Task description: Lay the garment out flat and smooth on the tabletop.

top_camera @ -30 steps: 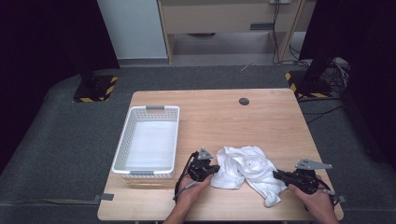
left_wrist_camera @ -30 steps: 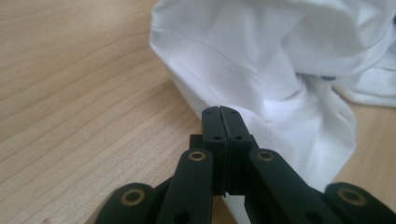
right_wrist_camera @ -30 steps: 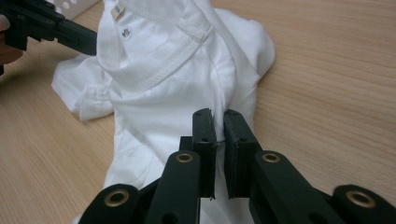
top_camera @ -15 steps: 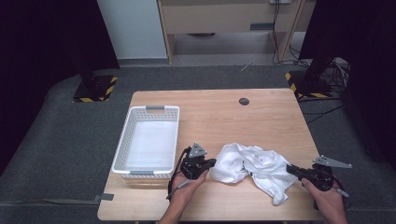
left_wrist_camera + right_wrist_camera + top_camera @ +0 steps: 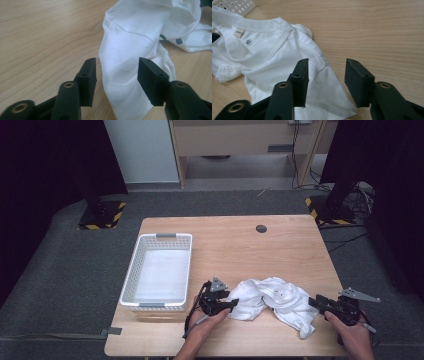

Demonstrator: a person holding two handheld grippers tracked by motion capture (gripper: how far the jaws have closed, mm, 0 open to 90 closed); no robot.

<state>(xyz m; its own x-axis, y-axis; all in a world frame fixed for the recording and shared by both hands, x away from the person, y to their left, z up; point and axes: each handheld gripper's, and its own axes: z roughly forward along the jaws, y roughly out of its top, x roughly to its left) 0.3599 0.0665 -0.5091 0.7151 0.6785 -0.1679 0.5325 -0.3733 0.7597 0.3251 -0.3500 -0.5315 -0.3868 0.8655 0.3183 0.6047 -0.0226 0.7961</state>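
Both the left gripper (image 5: 235, 303) and right gripper (image 5: 313, 302) have just opened, pads off the shirt (image 5: 280, 301) crumpled near the table (image 5: 225, 245) front; closing now might pinch several layers, bunching it

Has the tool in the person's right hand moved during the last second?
Yes. The right tool has slid rightward, away from the white basket, toward the table's right edge. Its jaws have just opened, off the white shirt.
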